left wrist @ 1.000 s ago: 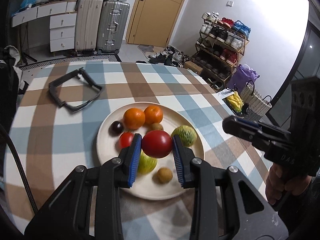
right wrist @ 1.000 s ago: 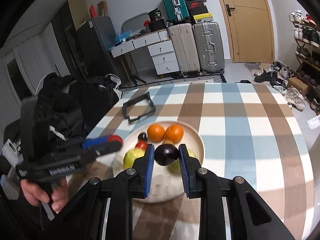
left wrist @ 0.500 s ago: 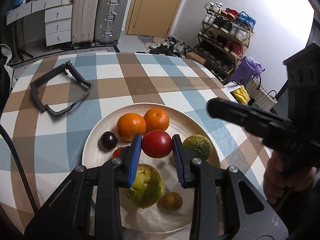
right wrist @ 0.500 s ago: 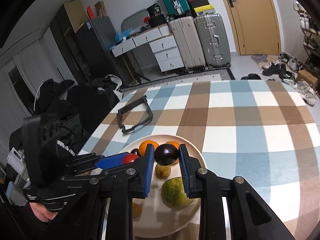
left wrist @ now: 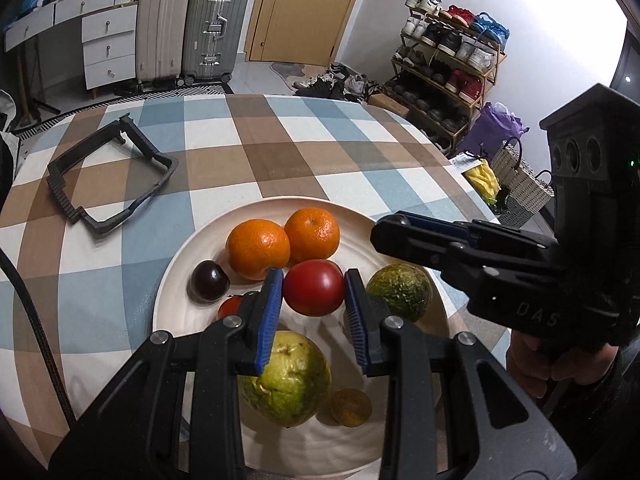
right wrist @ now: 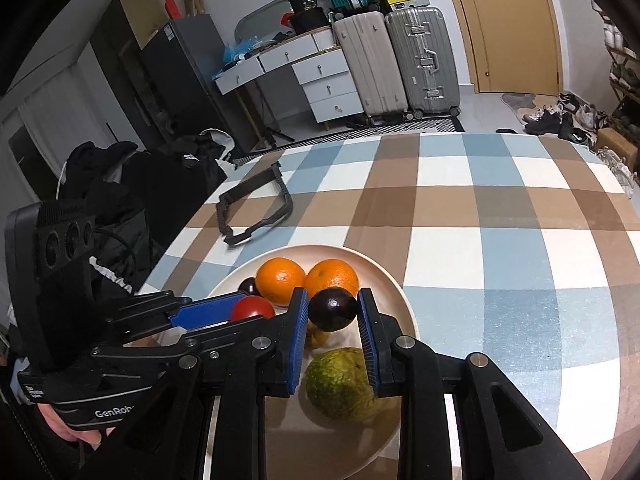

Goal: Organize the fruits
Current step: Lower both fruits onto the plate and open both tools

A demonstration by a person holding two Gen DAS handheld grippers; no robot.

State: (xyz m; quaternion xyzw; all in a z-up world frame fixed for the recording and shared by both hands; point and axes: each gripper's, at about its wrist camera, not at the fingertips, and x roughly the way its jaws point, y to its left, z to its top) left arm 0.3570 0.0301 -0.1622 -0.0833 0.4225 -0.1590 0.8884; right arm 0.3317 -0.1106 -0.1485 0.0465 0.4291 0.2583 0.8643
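Note:
My left gripper is shut on a red tomato, held just above the cream plate. My right gripper is shut on a dark plum over the same plate. On the plate lie two oranges, another dark plum, a small red fruit, a dark green rough fruit, a yellow-green guava and a small brown fruit. In the right wrist view the green rough fruit lies under my right gripper's fingers. The right gripper reaches in from the right in the left wrist view.
A black plastic frame lies on the checked tablecloth at the far left of the round table. Suitcases, a drawer unit, a door and a shoe rack stand beyond the table. A hand holds the right gripper.
Both grippers have come lower and closer over the plate, each still holding its fruit. The right gripper has moved further in over the plate's right side.

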